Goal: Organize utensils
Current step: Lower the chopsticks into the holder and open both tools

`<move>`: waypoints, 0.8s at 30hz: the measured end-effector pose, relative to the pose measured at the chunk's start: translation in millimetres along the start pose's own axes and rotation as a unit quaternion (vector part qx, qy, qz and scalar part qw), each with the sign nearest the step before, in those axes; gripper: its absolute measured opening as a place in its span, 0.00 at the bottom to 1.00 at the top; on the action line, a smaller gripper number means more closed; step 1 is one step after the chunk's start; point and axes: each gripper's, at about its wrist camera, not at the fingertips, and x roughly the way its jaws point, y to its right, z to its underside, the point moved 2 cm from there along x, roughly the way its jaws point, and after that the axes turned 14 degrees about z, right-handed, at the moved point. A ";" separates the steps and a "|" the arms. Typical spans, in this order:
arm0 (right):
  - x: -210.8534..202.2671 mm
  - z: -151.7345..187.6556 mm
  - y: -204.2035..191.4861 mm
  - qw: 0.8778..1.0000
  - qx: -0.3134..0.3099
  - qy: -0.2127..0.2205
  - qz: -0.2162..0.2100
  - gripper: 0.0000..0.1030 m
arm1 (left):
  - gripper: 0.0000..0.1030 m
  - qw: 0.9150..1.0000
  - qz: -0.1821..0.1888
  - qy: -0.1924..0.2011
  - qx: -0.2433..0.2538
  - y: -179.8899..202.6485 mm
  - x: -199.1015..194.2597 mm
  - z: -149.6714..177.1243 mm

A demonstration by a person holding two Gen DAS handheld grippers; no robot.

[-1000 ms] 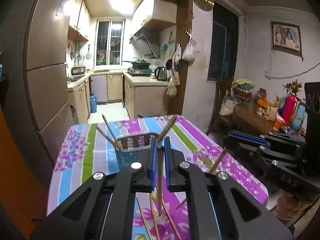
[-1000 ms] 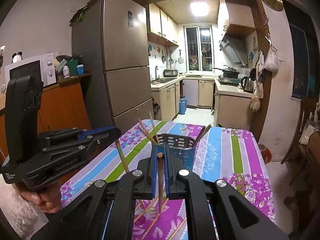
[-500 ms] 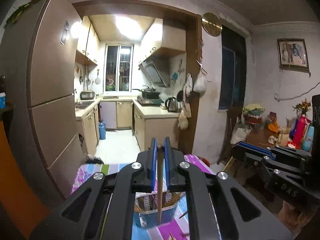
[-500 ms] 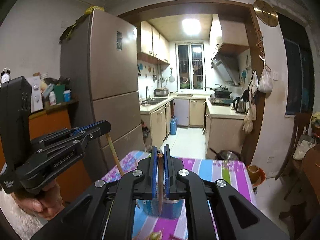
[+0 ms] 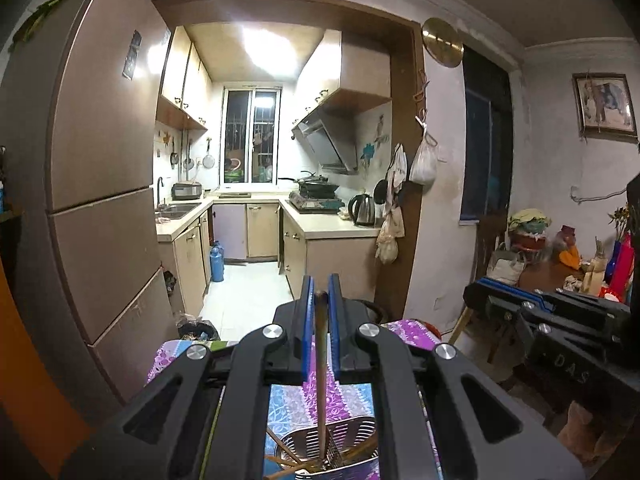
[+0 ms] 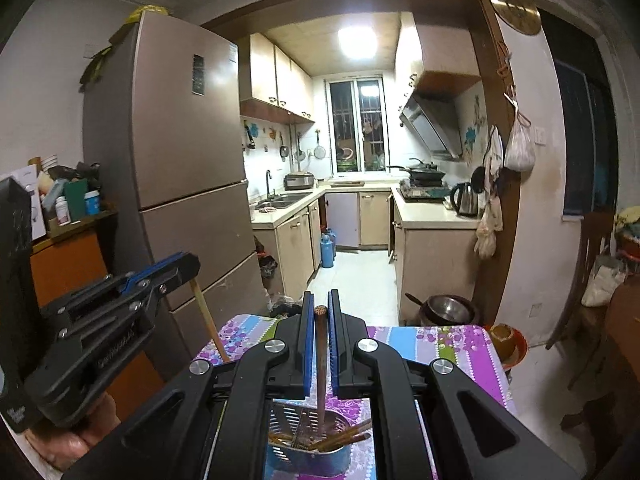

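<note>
I am holding both claws over the perforated metal utensil holder [image 6: 308,436] at the bottom centre of each frame, on the floral tablecloth [image 6: 452,344]. My left gripper [image 5: 319,308] is clamped tight on a pale wooden chopstick [image 5: 320,380], its lower end dipping into the holder among chopsticks already lying there. My right gripper [image 6: 319,320] is likewise pinching a darker chopstick [image 6: 321,368], hanging into the same holder. At the lower left of the right view, a hand [image 6: 68,440] is gripping the left tool.

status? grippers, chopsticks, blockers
Left gripper shut on chopstick. Right gripper shut on chopstick. Both over utensil holder. No blockers seen.
</note>
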 end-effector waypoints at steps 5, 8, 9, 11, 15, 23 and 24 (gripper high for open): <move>26.7 14.8 1.2 1.000 0.013 -0.020 0.006 0.08 | 0.05 1.000 0.000 -0.014 -0.021 -16.8 17.4 22.1; 37.0 23.9 -1.4 0.999 0.015 -0.029 0.005 0.08 | 0.05 0.999 -0.005 -0.029 -0.036 -26.7 28.4 42.5; 40.2 26.4 -3.1 0.999 0.015 -0.032 0.003 0.08 | 0.05 0.999 -0.009 -0.034 -0.036 -29.6 31.5 47.3; 46.0 34.2 -7.0 0.999 0.014 -0.039 0.001 0.08 | 0.06 0.998 -0.017 -0.046 -0.039 -32.8 37.9 60.1; 57.0 47.2 -13.9 0.998 0.012 -0.054 -0.004 0.08 | 0.06 0.996 -0.033 -0.062 -0.051 -40.0 44.8 77.3; 46.8 45.6 -2.8 0.999 0.010 -0.052 0.011 0.23 | 0.21 0.995 -0.063 -0.033 -0.069 -49.3 20.3 57.1; 38.4 42.0 0.6 0.999 0.011 -0.045 0.012 0.23 | 0.21 0.995 -0.066 -0.021 -0.073 -48.9 14.2 50.1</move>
